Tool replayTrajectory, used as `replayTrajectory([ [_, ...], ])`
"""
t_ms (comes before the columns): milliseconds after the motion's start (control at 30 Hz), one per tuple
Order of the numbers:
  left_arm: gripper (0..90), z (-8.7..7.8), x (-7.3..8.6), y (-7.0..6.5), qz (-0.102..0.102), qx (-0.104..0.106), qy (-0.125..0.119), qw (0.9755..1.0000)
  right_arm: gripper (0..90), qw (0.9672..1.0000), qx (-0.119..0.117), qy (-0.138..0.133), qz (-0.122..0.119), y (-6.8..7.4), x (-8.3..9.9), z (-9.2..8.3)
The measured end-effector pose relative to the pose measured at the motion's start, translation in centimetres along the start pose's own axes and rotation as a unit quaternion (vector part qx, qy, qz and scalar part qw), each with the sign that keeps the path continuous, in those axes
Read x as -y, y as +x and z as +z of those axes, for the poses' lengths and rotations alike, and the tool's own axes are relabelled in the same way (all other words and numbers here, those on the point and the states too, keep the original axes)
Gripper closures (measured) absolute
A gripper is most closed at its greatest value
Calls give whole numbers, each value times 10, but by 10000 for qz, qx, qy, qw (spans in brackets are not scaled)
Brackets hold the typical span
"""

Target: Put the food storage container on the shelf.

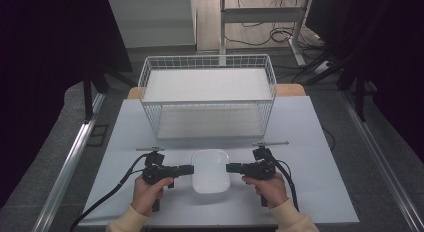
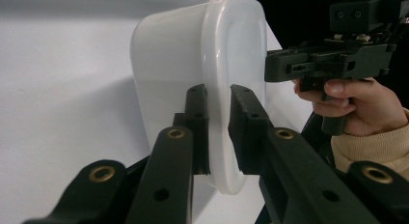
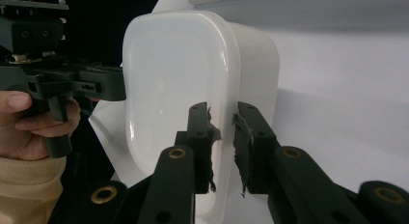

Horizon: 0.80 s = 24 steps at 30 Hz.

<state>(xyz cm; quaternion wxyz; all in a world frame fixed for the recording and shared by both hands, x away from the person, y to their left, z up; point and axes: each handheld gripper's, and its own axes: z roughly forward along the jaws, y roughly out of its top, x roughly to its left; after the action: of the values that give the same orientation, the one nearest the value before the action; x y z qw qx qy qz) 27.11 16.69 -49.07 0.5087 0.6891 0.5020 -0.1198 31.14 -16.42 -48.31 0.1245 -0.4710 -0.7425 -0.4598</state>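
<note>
High view showed we pinched the white tub (image 1: 210, 170) by its thin rim, left gripper (image 1: 186, 169) and right gripper (image 1: 231, 167) fingers clamped; it looked light, stiff, slippery.

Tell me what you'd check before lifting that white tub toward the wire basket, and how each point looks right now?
1. Left gripper on the rim of the white plastic tub: jaws straddle its wall, one inside, one outside. Ok.
2. Right gripper on the opposite rim: jaws straddle the wall likewise. Ok.
3. Jaws pressed tight on the rim: a small gap seems to show beside each wall. Cannot tell.
4. Right gripper's pads: lining looks torn and frayed. Not ok.
5. Wire basket has room: its top shelf looks bare. Ok.
6. Tub empty: nothing visible inside. Ok.
</note>
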Motion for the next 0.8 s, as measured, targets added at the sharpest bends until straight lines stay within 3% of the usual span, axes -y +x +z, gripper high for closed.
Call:
replayTrajectory([
  [633, 803, -10, -2, -6, 226, -65, -144, 9996, 794, 9987, 16, -203, -475, 17, -2, -7],
  [800, 802, -13, -6, -11, 392, -132, -187, 9990, 795, 9977, 23, -276, -622, 21, -5, -10],
])
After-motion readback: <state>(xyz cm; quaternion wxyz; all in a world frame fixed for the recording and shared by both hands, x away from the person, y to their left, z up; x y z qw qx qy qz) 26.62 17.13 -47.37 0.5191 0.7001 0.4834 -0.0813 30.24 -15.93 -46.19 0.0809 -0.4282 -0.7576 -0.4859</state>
